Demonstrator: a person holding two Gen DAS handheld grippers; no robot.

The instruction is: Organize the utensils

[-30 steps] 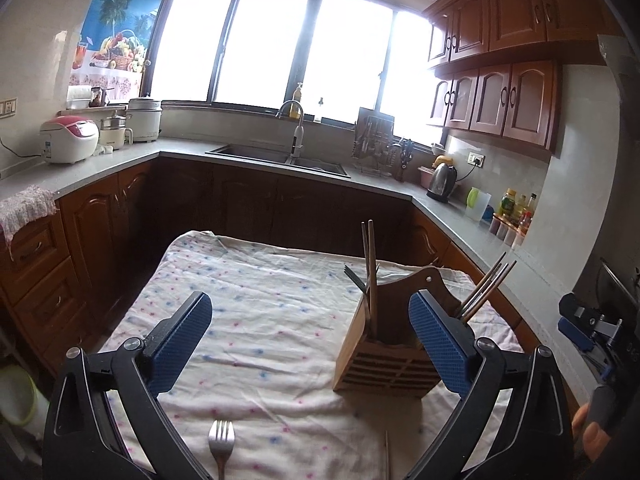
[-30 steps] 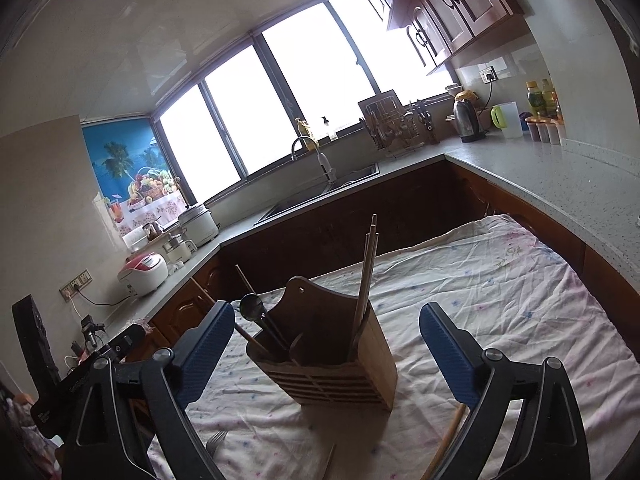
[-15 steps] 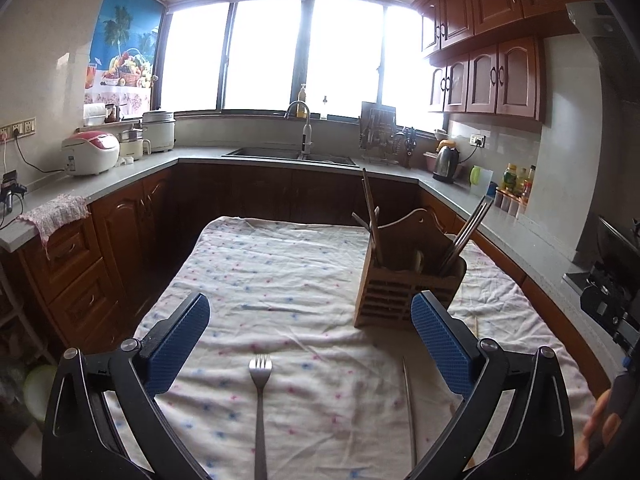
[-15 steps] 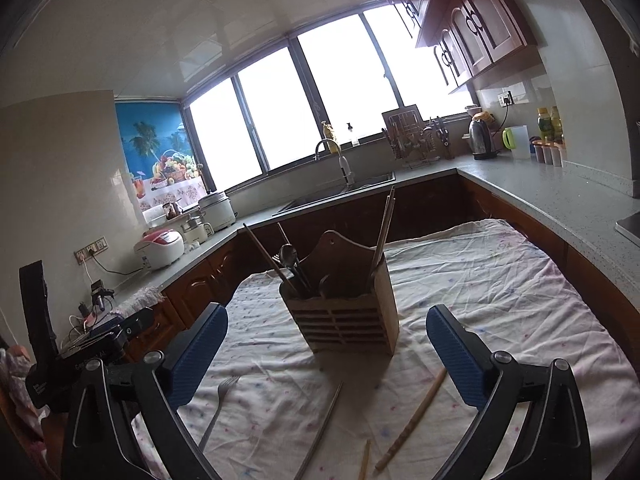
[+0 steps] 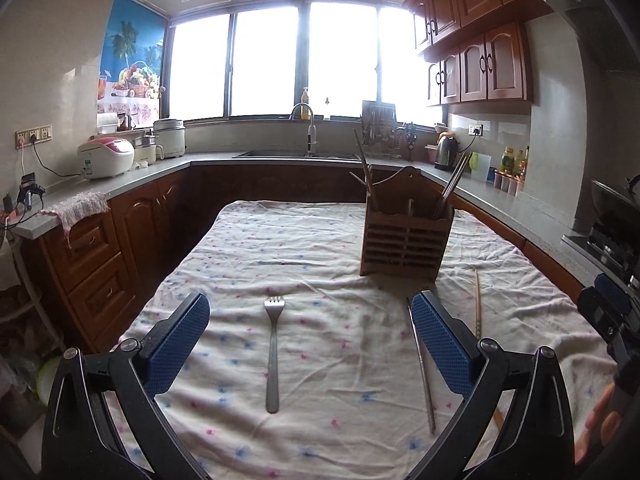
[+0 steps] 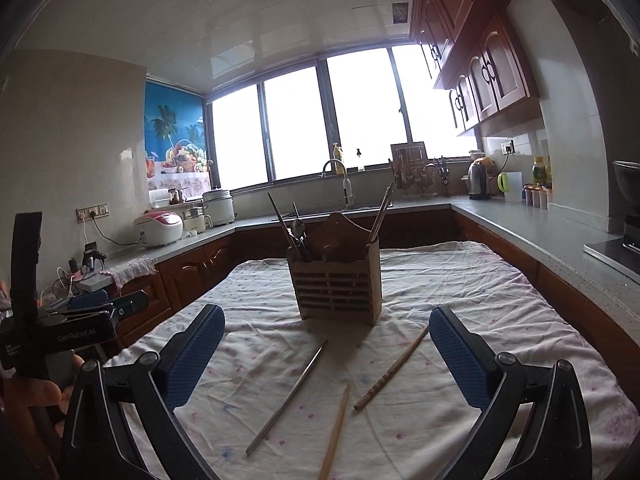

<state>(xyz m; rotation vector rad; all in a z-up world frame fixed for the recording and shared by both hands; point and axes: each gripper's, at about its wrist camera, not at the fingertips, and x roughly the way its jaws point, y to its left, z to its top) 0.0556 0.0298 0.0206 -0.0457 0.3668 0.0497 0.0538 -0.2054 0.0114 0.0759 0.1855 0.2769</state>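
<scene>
A wooden utensil holder [image 5: 406, 238] stands on the cloth-covered table, with chopsticks and spoons in it; it also shows in the right wrist view [image 6: 338, 286]. A metal fork [image 5: 273, 350] lies between my left gripper's fingers. A metal chopstick [image 5: 420, 364] and a wooden chopstick [image 5: 477, 302] lie to its right. In the right wrist view the metal chopstick [image 6: 288, 396] and two wooden chopsticks [image 6: 390, 372] [image 6: 336, 432] lie on the cloth. My left gripper [image 5: 310, 344] and right gripper [image 6: 326, 356] are open and empty above the table's near part.
The table's spotted cloth [image 5: 304, 248] hangs over its edges. Counters run around the room, with a rice cooker [image 5: 106, 158], sink [image 5: 298, 155] and kettle [image 5: 445, 156]. The other gripper shows at the left edge of the right wrist view [image 6: 52, 328].
Both grippers have drawn back from the holder and tilted downward, so the fork and loose chopsticks on the cloth have come into full view. Both stay open.
</scene>
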